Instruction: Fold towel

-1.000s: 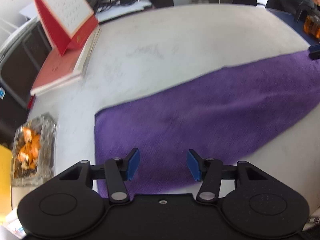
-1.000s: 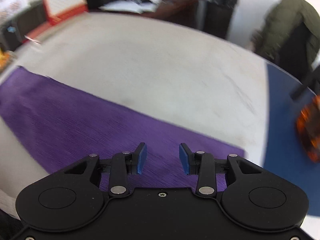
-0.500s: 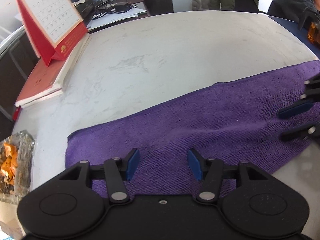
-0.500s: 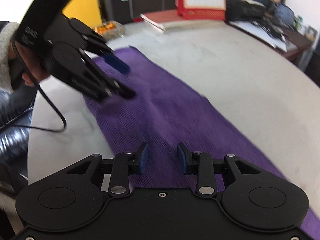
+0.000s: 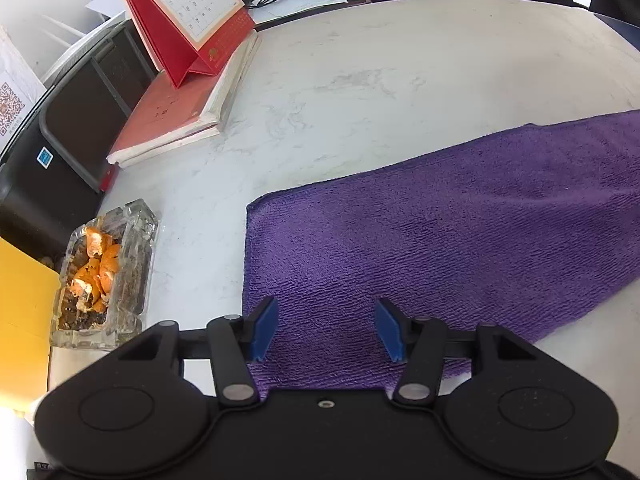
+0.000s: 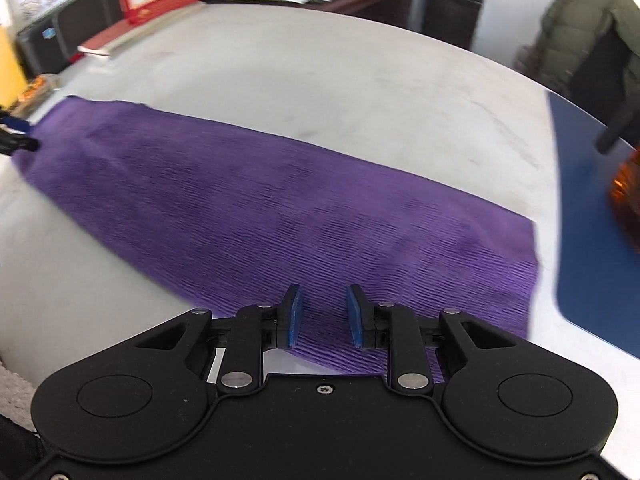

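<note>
1. Towel (image 5: 440,240) flat on table (image 5: 380,80), under both grippers.
2. Likely soft, light, limp; best pinched at near corners.
3. Left gripper (image 5: 326,330) spread, empty.
4. Right gripper (image 6: 325,316) closing, nothing pinched.

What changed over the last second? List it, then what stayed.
The right gripper is closing its fingers over the towel without gripping it; its view swung toward the left gripper and back. The left gripper stayed open above the towel's end; the towel stayed flat.
</note>
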### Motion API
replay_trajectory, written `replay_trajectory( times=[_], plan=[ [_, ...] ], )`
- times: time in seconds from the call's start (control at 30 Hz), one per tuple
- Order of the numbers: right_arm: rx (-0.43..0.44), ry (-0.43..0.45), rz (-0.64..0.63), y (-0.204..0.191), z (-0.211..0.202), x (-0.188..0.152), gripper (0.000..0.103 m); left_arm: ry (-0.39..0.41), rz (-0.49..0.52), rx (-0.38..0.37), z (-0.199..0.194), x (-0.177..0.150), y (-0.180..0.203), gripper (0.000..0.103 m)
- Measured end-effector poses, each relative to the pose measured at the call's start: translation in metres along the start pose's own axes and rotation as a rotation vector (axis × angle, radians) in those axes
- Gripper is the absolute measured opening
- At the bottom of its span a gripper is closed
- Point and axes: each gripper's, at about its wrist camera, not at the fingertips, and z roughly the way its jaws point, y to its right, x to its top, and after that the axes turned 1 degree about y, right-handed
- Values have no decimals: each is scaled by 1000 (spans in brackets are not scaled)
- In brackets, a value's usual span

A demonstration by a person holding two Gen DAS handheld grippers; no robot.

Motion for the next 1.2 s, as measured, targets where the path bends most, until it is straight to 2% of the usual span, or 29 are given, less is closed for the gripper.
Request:
replay_trajectory(
  times=[0.13, 0.23, 0.3, 0.43, 0.5, 0.63, 0.77, 0.9, 0.93, 1.0, 1.07, 1.2],
  plan=[
    [94, 87, -105, -26, -3, 37, 25, 43, 19, -44, -12, 7, 16, 51],
    [229, 139, -256, -69, 9, 71, 25, 73, 48, -108, -16, 15, 37, 51],
    [323, 147, -375, -104, 22, 92, 25, 80, 76, -159, -14, 16, 52, 51],
    [464, 136, -558, -160, 50, 119, 25, 43, 94, -192, -4, 6, 64, 51],
    [520, 123, -634, -182, 65, 131, 25, 33, 55, -216, -4, 2, 59, 51],
    [622, 89, -742, -200, 82, 140, 25, -3, -11, -262, -3, -5, 46, 53],
    [629, 60, -861, -202, 104, 144, 24, -27, -11, -284, -4, -9, 38, 54],
    [583, 70, -797, -179, 117, 165, 24, -50, -3, -292, -3, -6, 36, 54],
    [576, 73, -793, -178, 118, 169, 15, -54, 0, -293, -2, -5, 37, 54],
    [569, 84, -795, -174, 113, 170, 16, -62, 9, -297, 0, -3, 37, 54],
    [630, 107, -815, -183, 101, 169, 16, -65, 7, -301, 0, -3, 36, 54],
    [725, 97, -870, -212, 102, 162, 16, -70, 7, -298, 1, -2, 34, 54]
  ],
)
